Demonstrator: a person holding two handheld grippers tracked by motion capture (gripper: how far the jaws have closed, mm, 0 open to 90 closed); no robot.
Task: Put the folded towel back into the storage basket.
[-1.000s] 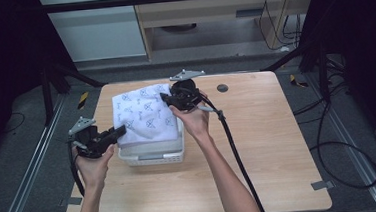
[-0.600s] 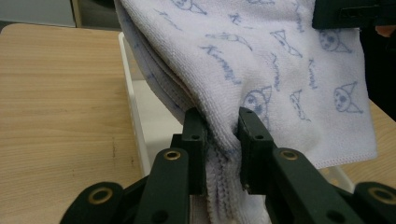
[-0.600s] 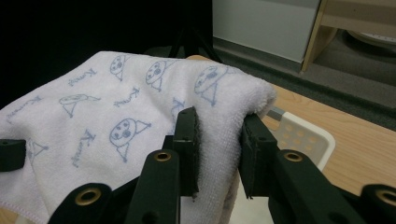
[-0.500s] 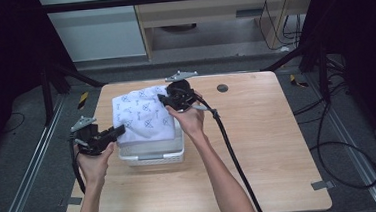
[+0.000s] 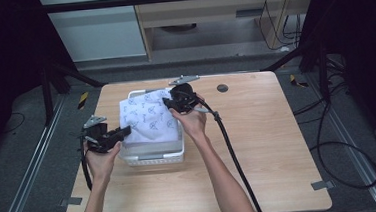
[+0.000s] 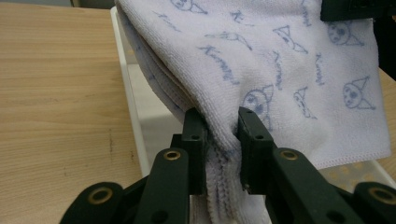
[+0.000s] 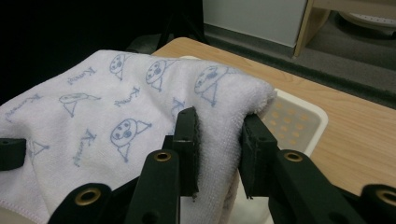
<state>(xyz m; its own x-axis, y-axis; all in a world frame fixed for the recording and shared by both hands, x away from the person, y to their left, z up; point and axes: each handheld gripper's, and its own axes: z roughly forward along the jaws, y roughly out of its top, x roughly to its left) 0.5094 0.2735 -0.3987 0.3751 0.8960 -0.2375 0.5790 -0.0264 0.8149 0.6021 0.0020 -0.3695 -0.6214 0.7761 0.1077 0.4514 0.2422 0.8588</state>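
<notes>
Over the white basket near the table's left half, a folded white towel printed with small blue cartoon faces hangs stretched between the two grippers. The left gripper pinches the towel's near-left corner, its jaws pressed onto bunched layers of cloth (the stitched hems show between them in the left gripper view). The right gripper clamps the far-right end at the basket's back rim; in the right gripper view a thick fold sits squeezed between its jaws. So the towel's long axis runs diagonally from near-left to far-right, directly above the basket's opening and sagging toward it. Judging by this, lowering it in depends on both ends dropping together, with the cloth kept inside the rim; the left corner lies at the basket's left wall.
</notes>
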